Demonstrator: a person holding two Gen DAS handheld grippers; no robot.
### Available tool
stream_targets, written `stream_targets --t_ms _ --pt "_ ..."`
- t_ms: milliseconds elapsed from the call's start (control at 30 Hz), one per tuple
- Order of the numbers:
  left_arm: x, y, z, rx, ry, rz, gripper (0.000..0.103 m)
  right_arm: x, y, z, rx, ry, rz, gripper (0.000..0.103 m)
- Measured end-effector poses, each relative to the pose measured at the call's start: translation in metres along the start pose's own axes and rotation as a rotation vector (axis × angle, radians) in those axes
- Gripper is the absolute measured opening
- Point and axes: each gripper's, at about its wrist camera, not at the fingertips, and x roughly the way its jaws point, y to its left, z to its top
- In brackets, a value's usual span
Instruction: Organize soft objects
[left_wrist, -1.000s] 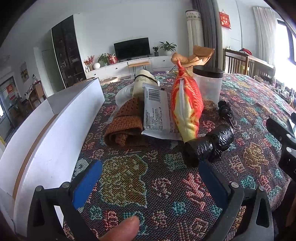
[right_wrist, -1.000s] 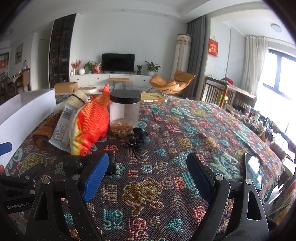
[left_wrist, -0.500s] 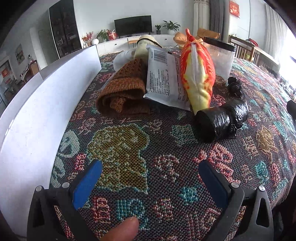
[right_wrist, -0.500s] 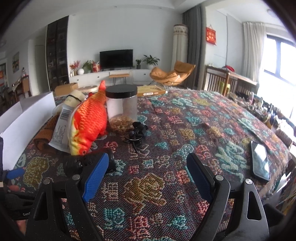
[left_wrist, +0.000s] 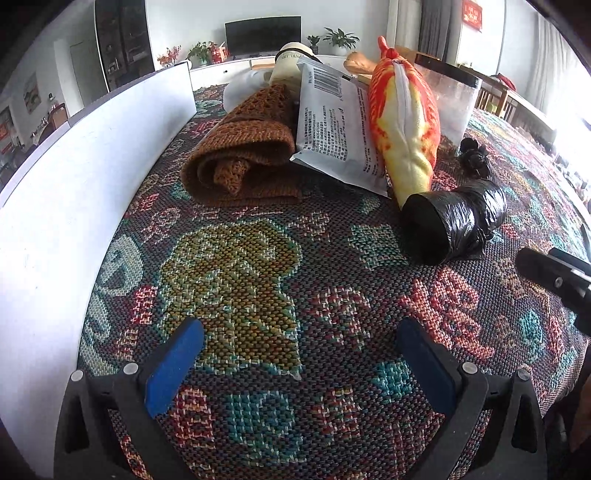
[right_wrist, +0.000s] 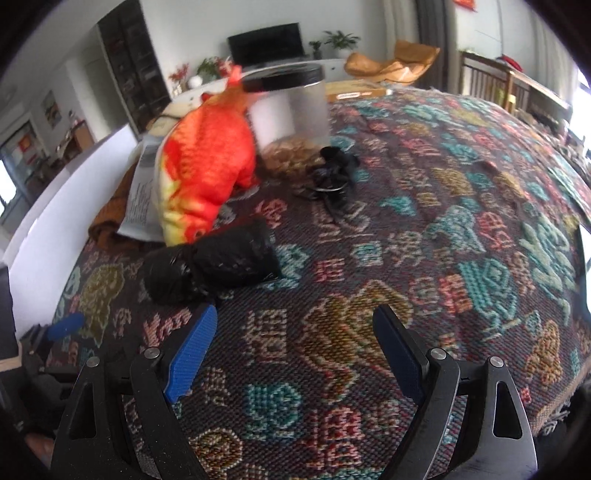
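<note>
Right now both my grippers hover low over the patterned tablecloth (left_wrist: 229, 280), my left gripper (left_wrist: 295, 350) and my right gripper (right_wrist: 295, 347) each spread wide and holding nothing. Just past my right fingers lies the black bag roll (right_wrist: 210, 264). Behind it the orange plush fish (left_wrist: 404, 122) leans on a white packet (left_wrist: 332, 125), with the brown knit cloth (left_wrist: 240, 155) beside the white box wall (left_wrist: 74, 177). Farthest, a clear jar (right_wrist: 291, 110).
</note>
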Motion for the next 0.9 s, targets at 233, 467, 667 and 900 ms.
stream_targets --t_ms 233,467,667,900 --pt "0.002 0.000 0.004 0.029 0.000 -0.025 0.103 0.028 0.041 0.007 -0.224 0.055 -0.018 0.088" --pt "0.002 0.001 0.007 0.030 -0.012 -0.027 0.103 0.016 -0.041 0.043 0.099 -0.030 -0.030 0.088" --pt "0.003 -0.001 0.006 0.037 -0.003 -0.030 0.103 0.077 -0.049 0.093 -0.065 0.118 -0.105 0.086" --pt "0.006 -0.001 0.011 0.057 0.016 -0.045 0.103 0.034 -0.134 0.094 0.264 -0.037 -0.118 0.088"
